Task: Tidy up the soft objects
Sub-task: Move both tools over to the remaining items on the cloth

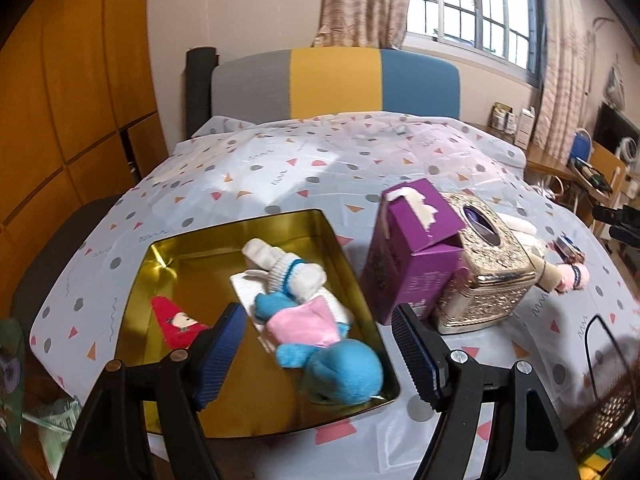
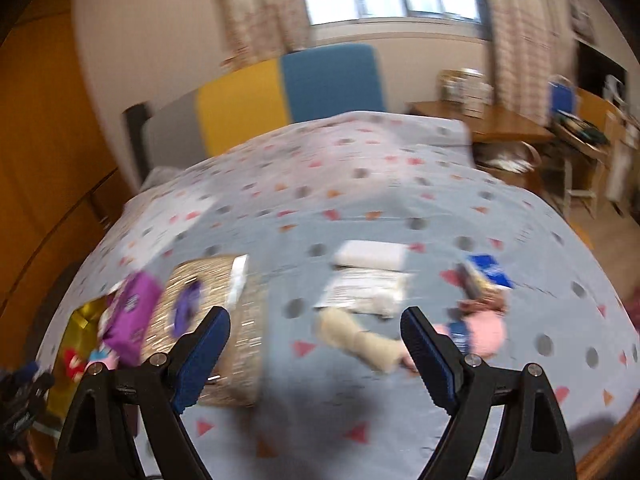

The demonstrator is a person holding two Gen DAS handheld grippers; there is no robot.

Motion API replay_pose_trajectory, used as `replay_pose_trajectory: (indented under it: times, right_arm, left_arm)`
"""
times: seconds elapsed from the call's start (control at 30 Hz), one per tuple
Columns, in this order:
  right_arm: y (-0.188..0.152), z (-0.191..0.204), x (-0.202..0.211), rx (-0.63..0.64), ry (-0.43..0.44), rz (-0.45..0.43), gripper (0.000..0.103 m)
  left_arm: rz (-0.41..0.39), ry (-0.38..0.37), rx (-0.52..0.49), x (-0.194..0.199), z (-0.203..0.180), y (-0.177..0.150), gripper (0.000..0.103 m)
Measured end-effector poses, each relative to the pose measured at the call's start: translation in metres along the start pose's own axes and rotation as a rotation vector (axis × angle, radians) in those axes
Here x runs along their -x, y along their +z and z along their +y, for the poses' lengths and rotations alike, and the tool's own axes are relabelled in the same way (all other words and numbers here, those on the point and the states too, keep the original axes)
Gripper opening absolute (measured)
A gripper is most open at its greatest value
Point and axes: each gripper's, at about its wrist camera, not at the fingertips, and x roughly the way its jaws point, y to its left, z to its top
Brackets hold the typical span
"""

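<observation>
Nearest, the left tool hangs wide and empty over a shallow gold metal tin on the bed, which holds a blue and pink plush toy, white socks and a red sock. The right tool, also wide and empty, faces a cream sock lying crosswise just ahead, nearer this hand. Only the blurred right view shows a folded white cloth farther up the patterned bedspread
</observation>
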Motion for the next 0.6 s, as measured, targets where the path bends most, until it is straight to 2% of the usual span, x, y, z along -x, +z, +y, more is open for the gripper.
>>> replay_pose_trajectory:
  times: [0.27, 0.47, 0.53, 0.6]
  right_arm:
    - [-0.004, -0.08, -0.015, -0.184, -0.198, -0.015, 0.089]
    - [-0.014, -0.129, -0.021, -0.417, -0.184, -0.028, 0.089]
    - [-0.019, -0.138, -0.018, -0.461, -0.196, -0.032, 0.089]
    - [-0.02, -0.14, -0.012, -0.477, -0.184, -0.075, 0.089]
  left_arm:
    - [-0.013, -0.043, -0.067, 0.002, -0.027, 0.008, 0.076]
    - [-0.06, -0.107, -0.131, 0.011, -0.055, 0.027, 0.076]
    - [-0.076, -0.139, -0.152, 0.013, -0.066, 0.036, 0.076]
    - [-0.082, -0.177, -0.169, 0.013, -0.079, 0.045, 0.076]
